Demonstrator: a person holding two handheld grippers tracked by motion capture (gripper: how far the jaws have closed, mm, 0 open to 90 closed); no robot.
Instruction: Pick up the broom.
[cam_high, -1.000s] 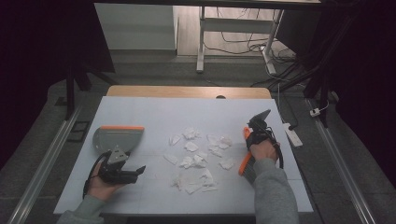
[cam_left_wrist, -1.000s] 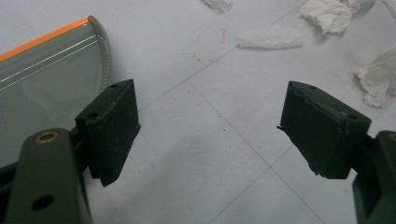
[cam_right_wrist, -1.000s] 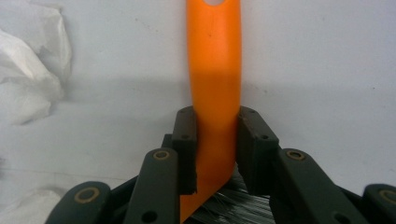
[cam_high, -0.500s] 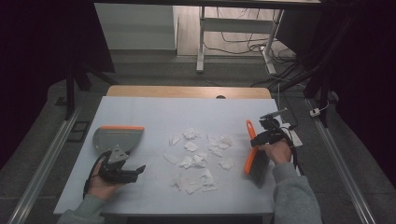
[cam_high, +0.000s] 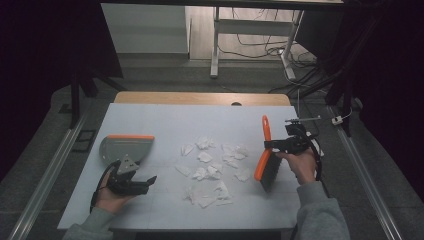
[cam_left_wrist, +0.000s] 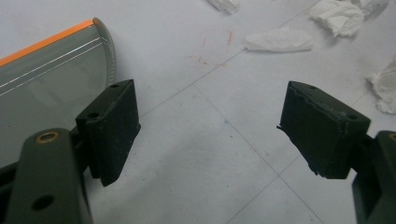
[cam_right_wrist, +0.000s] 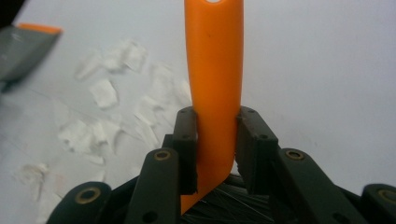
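Brush (cam_high: 265, 159) clamped by its orange handle in right gripper (cam_right_wrist: 215, 154); left gripper (cam_left_wrist: 212, 135) spread, empty, beside dustpan (cam_high: 125, 148). Risk: careless sweep scatters paper scraps (cam_high: 212, 167) past unheld pan.

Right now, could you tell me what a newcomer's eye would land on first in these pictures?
Probably the orange brush, clamped by its handle in the right hand-held gripper at the table's right side. Next, the crumpled white paper scraps strewn mid-table. Then the grey, orange-edged dustpan lying at the left, just beyond the open left hand-held gripper.
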